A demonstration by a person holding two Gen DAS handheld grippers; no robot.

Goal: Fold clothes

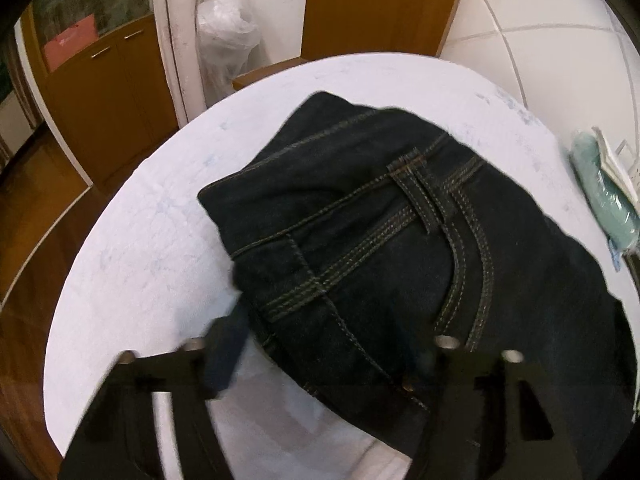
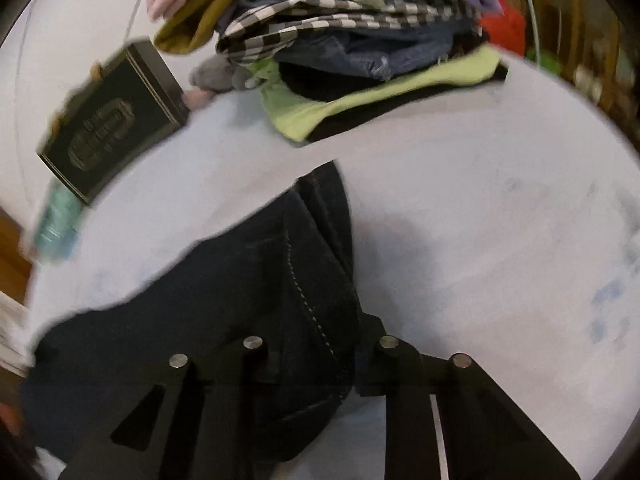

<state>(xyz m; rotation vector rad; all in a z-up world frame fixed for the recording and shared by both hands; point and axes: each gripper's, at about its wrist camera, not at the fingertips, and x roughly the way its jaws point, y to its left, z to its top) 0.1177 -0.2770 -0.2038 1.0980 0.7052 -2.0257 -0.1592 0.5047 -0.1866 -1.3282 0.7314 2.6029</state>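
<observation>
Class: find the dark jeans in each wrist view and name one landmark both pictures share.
Left wrist view: the dark jeans fill the centre and lower right.
Right wrist view: the dark jeans run from centre to lower left.
Shared landmark: the teal wrapped bundle at the table's edge.

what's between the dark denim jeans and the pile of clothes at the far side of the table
Nothing: in the right wrist view a bare stretch of white table cover separates the dark denim jeans from the pile of clothes.

Dark green box [image 2: 116, 120] lying on white table [image 2: 480, 200], teal packet [image 2: 56, 224] touching it; plastic-lined bin [image 1: 226, 40] standing between wooden cabinets [image 1: 104, 92].
</observation>
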